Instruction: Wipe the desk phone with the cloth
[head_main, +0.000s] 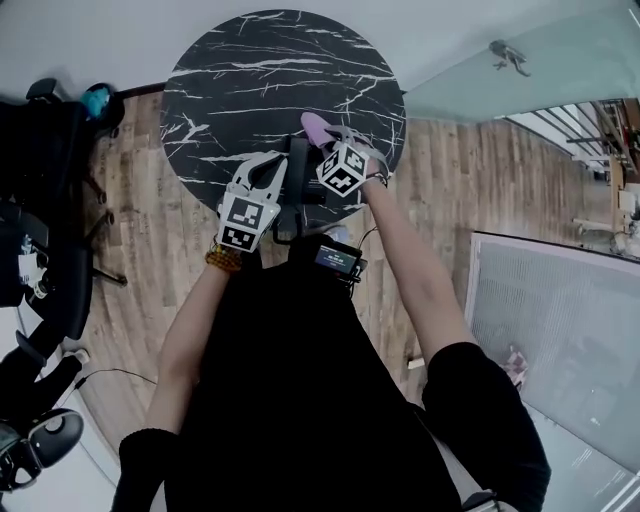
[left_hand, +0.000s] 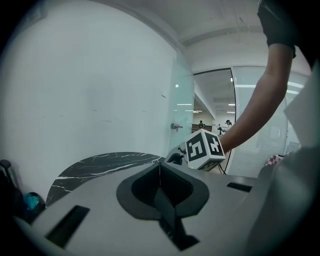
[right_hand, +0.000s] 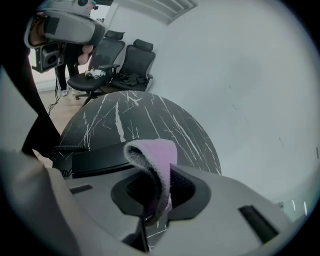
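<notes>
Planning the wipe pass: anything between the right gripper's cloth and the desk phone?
Nothing visible. The right gripper is shut on the lilac fleece cloth, and the black desk phone lies just beyond it to the left on the round black marble table, with no object showing between them.

Table (head_main: 280, 60) is black marble with white veins all over. Cloth (right_hand: 156, 155) is a soft lilac, desk phone (right_hand: 97, 157) plain black. Left gripper (head_main: 272, 162) and right gripper (head_main: 325, 136) are light grey, with black-and-white square-pattern cubes. Floor (head_main: 150, 230) is brown wood-grain planks.
</notes>
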